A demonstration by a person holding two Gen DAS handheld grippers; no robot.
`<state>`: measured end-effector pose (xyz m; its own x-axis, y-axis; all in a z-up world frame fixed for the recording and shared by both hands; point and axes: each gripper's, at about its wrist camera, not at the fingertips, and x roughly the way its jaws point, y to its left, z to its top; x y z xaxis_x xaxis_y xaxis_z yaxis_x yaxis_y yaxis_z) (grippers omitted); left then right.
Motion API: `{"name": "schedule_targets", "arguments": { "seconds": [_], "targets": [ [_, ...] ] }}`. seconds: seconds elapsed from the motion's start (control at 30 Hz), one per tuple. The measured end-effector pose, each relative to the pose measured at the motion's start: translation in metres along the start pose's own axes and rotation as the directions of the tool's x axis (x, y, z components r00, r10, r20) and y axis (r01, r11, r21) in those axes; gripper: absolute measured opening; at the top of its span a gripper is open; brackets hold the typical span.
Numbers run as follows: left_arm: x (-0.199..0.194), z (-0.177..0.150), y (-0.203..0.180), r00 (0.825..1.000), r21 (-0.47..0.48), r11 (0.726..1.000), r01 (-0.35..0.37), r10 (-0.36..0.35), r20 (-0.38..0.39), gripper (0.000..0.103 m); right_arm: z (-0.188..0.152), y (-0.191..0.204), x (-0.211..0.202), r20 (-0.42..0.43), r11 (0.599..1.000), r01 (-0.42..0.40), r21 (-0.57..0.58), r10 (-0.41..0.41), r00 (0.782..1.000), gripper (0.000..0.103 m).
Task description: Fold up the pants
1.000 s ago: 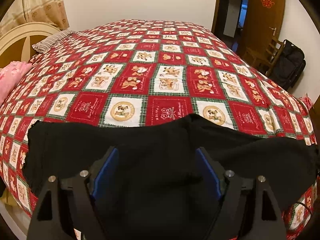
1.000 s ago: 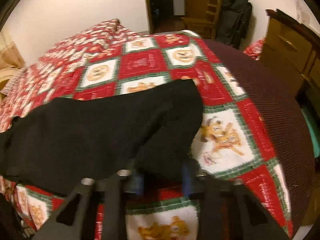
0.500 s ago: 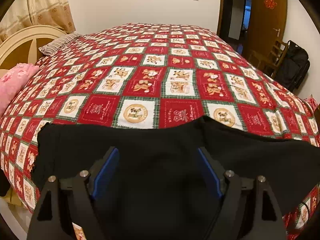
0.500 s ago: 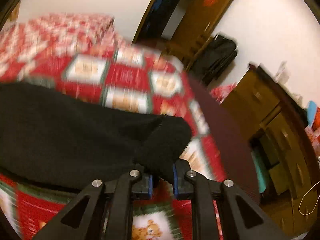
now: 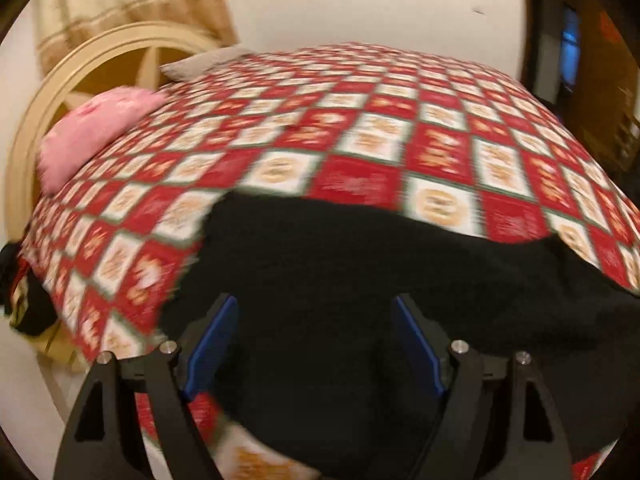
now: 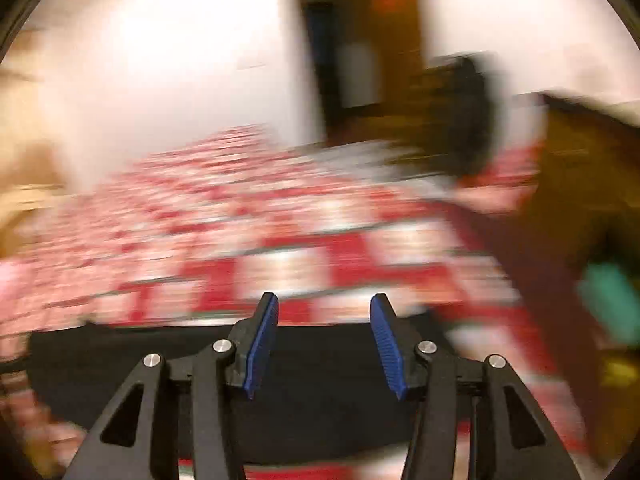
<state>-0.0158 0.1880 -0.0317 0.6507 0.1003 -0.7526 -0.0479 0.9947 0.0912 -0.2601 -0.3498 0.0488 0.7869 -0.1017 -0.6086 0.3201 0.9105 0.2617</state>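
Black pants (image 5: pixel 360 280) lie flat near the front edge of a bed with a red and white patchwork cover (image 5: pixel 360 120). My left gripper (image 5: pixel 316 308) hovers over the left part of the pants with its blue pads wide apart and nothing pressed between them. The right wrist view is heavily blurred. There the pants (image 6: pixel 120 360) lie as a dark band below my right gripper (image 6: pixel 324 308). Its jaws are opening, and no cloth shows between the pads (image 6: pixel 264 336).
A pink pillow (image 5: pixel 96 128) and a cream headboard (image 5: pixel 48 104) stand at the bed's left end. A doorway (image 5: pixel 568 52) and wooden door are at the far right. A dark wooden cabinet (image 6: pixel 580 184) stands beside the bed's right edge.
The right gripper, which was shut on the pants' end, has opened and let the cloth go while swinging fast. The left gripper has swung left, bringing the headboard and pink pillow into view.
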Motion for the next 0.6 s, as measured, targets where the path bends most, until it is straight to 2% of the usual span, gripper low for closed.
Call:
{"name": "schedule_targets", "arguments": {
  "seconds": [0.03, 0.07, 0.1, 0.13, 0.2, 0.23, 0.3, 0.33, 0.4, 0.47, 0.5, 0.6],
  "targets": [
    [0.002, 0.000, 0.010, 1.000, -0.026, 1.000, -0.011, 0.011, -0.002, 0.082, 0.004, 0.040, 0.027, -0.058, 0.989, -0.139, -0.058, 0.136, 0.989, 0.049],
    [0.003, 0.000, 0.021, 1.000, -0.055, 0.998, -0.021, 0.021, -0.006, 0.082, 0.003, 0.065, 0.042, -0.090, 0.975, -0.205, -0.089, 0.197, 0.976, 0.049],
    [0.004, 0.000, 0.035, 0.999, -0.089, 0.996, -0.033, 0.032, -0.015, 0.082, 0.001, 0.099, 0.065, -0.147, 0.947, -0.294, -0.126, 0.275, 0.950, 0.049],
    [0.005, 0.000, 0.043, 0.999, -0.109, 0.993, -0.040, 0.039, -0.019, 0.082, -0.001, 0.140, 0.094, -0.228, 0.910, -0.384, -0.158, 0.345, 0.910, 0.049],
    [0.005, 0.000, 0.058, 0.999, -0.144, 0.988, -0.054, 0.052, -0.016, 0.082, -0.010, 0.191, 0.131, -0.320, 0.862, -0.461, -0.212, 0.384, 0.866, 0.049],
    [0.004, -0.001, 0.063, 0.998, -0.152, 0.986, -0.062, 0.060, -0.016, 0.082, -0.016, 0.222, 0.157, -0.363, 0.842, -0.479, -0.249, 0.377, 0.852, 0.049],
    [0.003, -0.002, 0.072, 0.997, -0.156, 0.985, -0.078, 0.077, -0.013, 0.082, -0.024, 0.252, 0.193, -0.413, 0.828, -0.493, -0.266, 0.364, 0.835, 0.049],
    [0.004, -0.003, 0.074, 0.997, -0.154, 0.985, -0.081, 0.080, -0.012, 0.082, -0.030, 0.268, 0.213, -0.430, 0.826, -0.490, -0.279, 0.348, 0.833, 0.049],
    [0.006, -0.004, 0.080, 0.995, -0.152, 0.984, -0.095, 0.094, -0.013, 0.082, -0.035, 0.277, 0.233, -0.440, 0.823, -0.490, -0.287, 0.341, 0.831, 0.049],
    [0.009, -0.005, 0.087, 0.995, -0.164, 0.981, -0.100, 0.098, -0.019, 0.082, -0.042, 0.289, 0.257, -0.486, 0.812, -0.518, -0.268, 0.351, 0.800, 0.049],
    [0.010, -0.004, 0.090, 0.995, -0.173, 0.980, -0.099, 0.096, -0.023, 0.082, -0.041, 0.291, 0.263, -0.500, 0.811, -0.520, -0.269, 0.344, 0.795, 0.049],
    [0.015, -0.001, 0.096, 0.995, -0.186, 0.977, -0.100, 0.098, -0.022, 0.082, -0.045, 0.300, 0.271, -0.487, 0.797, -0.510, -0.325, 0.321, 0.812, 0.049]
  ]
}}
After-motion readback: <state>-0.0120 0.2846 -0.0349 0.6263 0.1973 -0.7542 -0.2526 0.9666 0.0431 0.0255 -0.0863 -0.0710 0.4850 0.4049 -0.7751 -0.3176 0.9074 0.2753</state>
